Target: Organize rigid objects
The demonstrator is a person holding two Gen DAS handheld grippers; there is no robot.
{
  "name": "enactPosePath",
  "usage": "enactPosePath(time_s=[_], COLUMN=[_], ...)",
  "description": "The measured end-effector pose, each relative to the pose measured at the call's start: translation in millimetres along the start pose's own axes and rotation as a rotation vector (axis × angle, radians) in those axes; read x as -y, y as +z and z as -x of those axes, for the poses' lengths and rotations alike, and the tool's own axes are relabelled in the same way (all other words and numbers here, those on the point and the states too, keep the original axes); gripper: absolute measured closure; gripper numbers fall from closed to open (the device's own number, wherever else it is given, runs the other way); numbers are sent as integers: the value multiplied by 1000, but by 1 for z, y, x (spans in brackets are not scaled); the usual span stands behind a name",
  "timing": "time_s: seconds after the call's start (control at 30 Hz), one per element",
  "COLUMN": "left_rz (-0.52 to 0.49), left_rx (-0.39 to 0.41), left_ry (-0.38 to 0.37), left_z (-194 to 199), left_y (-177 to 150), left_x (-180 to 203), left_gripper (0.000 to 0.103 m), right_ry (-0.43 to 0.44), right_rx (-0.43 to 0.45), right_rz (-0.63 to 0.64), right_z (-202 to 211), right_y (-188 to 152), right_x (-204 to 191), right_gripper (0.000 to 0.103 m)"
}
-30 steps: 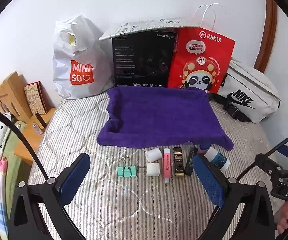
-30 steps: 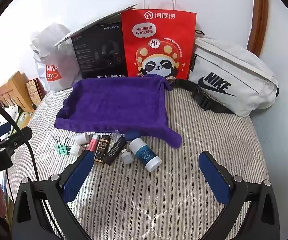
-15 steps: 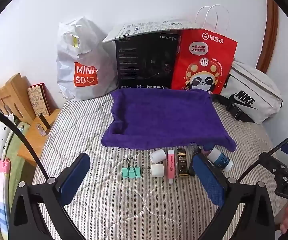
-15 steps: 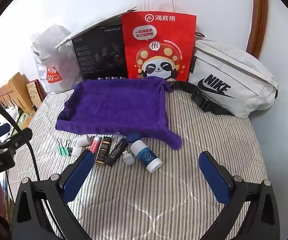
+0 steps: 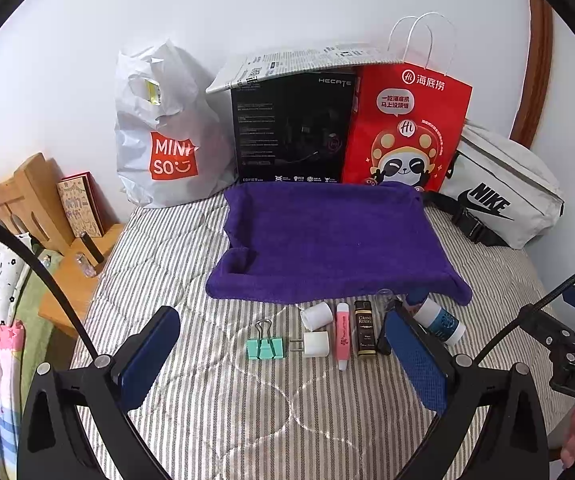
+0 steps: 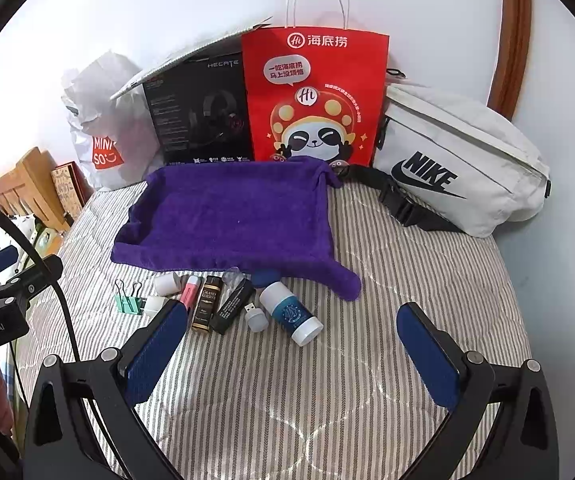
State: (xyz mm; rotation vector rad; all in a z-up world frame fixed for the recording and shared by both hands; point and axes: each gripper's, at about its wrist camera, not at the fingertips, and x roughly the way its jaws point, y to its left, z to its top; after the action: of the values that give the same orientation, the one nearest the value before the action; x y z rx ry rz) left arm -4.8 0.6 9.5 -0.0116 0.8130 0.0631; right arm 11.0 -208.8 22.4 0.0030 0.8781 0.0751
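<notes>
Small things lay in a row on the bed [image 5: 247,420] just near the purple towel [image 5: 327,236] (likely their home). Left gripper [image 5: 283,356] and right gripper [image 6: 291,344] hung above with fingers apart, holding nothing.

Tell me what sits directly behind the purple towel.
Behind the purple towel stand a black Hecate headphone box and a red Haidilao paper bag, both against the wall. The towel's raised back edge covers their bases, so anything lying there cannot be seen.
</notes>
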Motion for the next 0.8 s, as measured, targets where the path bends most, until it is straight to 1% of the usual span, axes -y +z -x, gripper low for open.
enactPosePath(time_s=[0.8], left_rz=[-17], left_rx=[-1], left_ry=[6], left_z=[1], left_y=[1], left_x=[1], left_gripper=[0], right_ry=[-9], right_rx=[-5], right_rz=[-17], right_z=[1], right_y=[0], right_x=[5], right_gripper=[0])
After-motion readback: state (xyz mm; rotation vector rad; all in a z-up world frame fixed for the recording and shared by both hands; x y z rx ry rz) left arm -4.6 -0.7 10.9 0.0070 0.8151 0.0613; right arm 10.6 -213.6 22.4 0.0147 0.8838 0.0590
